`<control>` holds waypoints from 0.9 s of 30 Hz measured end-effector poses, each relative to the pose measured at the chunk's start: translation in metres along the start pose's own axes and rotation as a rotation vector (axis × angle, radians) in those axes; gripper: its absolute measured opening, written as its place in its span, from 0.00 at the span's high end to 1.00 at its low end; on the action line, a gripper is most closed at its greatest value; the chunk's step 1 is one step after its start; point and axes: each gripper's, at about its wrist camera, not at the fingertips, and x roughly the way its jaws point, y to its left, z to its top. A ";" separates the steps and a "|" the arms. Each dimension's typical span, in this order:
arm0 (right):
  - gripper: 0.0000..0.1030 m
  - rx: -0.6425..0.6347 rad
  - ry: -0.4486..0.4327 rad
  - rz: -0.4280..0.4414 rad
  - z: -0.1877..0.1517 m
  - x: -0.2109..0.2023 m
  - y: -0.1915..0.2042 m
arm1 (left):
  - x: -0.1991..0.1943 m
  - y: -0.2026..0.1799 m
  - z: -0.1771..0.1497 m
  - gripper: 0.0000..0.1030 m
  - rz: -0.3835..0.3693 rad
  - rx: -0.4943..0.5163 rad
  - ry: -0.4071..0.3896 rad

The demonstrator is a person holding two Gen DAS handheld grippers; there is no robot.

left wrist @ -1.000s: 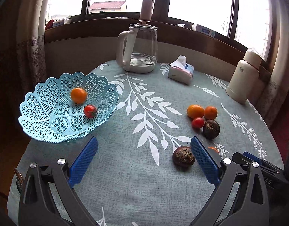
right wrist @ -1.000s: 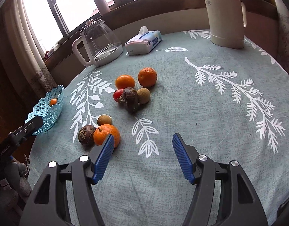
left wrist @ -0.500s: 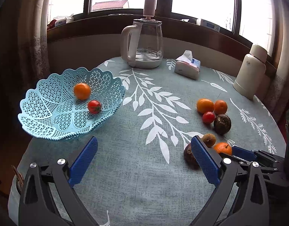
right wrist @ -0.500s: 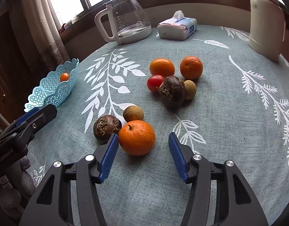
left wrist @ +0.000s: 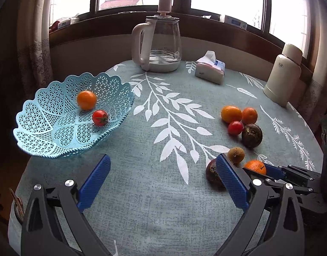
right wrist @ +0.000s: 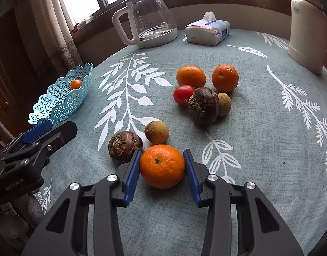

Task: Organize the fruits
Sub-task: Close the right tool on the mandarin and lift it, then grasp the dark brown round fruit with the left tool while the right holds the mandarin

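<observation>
The right gripper (right wrist: 162, 167) has closed in since half a second ago: its blue pads now bracket the orange (right wrist: 162, 166) on the cloth (right wrist: 259, 149), the left pad touching the peel, the right just beside it, so a firm grasp cannot be told. A dark bulb (right wrist: 124, 146) and a small brown fruit (right wrist: 156, 132) lie just behind. The left gripper (left wrist: 161, 181) stays spread wide over bare cloth. The basket (left wrist: 46, 128), as before, holds an orange (left wrist: 86, 99) and a tomato (left wrist: 99, 117).

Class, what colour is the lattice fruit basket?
Light blue: the basket shows best in the left wrist view.
</observation>
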 end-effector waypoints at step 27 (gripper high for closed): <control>0.60 0.183 -0.166 -0.062 0.001 -0.044 -0.060 | 0.055 -0.066 -0.008 0.26 -0.169 0.136 0.188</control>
